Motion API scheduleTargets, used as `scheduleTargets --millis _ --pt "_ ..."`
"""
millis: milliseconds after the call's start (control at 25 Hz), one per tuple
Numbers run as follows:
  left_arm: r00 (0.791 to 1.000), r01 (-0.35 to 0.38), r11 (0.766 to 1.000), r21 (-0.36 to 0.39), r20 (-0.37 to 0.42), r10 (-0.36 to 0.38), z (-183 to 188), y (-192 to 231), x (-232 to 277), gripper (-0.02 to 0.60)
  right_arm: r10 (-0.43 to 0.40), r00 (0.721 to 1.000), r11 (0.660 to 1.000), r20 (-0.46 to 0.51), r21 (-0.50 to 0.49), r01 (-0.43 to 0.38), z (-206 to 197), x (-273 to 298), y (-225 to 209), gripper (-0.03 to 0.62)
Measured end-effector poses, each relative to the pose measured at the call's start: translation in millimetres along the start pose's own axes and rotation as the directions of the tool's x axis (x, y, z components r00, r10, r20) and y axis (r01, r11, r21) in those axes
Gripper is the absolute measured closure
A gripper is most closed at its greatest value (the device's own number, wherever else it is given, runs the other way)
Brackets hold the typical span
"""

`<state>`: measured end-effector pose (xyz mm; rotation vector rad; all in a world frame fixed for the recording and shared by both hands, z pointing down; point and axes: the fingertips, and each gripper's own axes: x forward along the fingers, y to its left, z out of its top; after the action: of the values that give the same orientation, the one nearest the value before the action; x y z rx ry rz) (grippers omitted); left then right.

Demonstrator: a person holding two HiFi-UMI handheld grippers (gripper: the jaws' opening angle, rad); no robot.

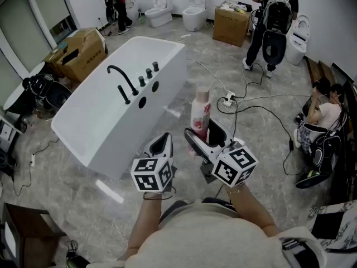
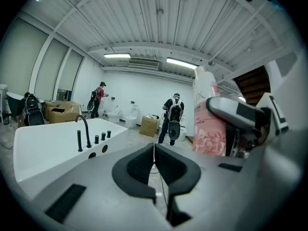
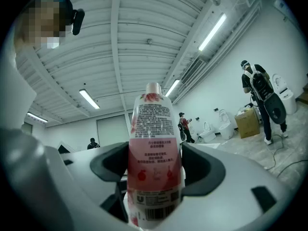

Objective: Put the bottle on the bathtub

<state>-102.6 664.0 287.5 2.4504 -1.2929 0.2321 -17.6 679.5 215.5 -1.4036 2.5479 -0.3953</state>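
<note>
A pink-and-white bottle point(image 1: 200, 115) with a white cap stands upright in the air, with my right gripper point(image 1: 204, 136) shut on its lower body. In the right gripper view the bottle point(image 3: 154, 158) fills the gap between the two black pads. My left gripper point(image 1: 162, 146) hangs just left of it, shut with nothing between its pads, and sees the bottle point(image 2: 209, 114) to its right. The white bathtub point(image 1: 95, 116) with black taps point(image 1: 124, 85) lies ahead to the left, its near corner below the left gripper.
Cardboard boxes point(image 1: 78, 52) stand left of the tub and another box point(image 1: 231, 24) at the back. White toilets point(image 1: 194, 9) line the far wall. Cables point(image 1: 245, 102) cross the floor on the right. A person point(image 1: 269, 21) stands behind; another point(image 1: 326, 116) crouches at right.
</note>
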Motion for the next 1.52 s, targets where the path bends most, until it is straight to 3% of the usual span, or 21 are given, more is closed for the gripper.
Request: scheduleTargets --millis 480,1080,1320,1520 --pt "0.998 0.056 0.998 0.011 -0.006 -0.056 -2.6 -17.4 11.0 0.572 -0.027 1.000 0.999 -0.003 0.028 0.027 -4.0 -13.2 -13.5 0.261" --pt "0.995 0.097 0.995 0.003 -0.008 -0.097 -18.4 -62.7 40.6 0.572 -0.068 0.998 0.997 -0.018 0.021 0.068 1.4 -44.4 -67.1 0.261" --pt "0.995 0.104 0.995 0.012 -0.004 -0.104 -6.3 -50.4 74.1 0.572 -0.081 0.996 0.995 -0.038 0.049 0.083 -7.5 -22.9 -94.2 0.261" --pt "0.992 0.127 0.992 0.009 -0.018 -0.127 5.3 -15.7 128.4 0.572 -0.085 0.996 0.995 -0.039 0.043 0.087 -10.7 26.8 -129.4 0.261"
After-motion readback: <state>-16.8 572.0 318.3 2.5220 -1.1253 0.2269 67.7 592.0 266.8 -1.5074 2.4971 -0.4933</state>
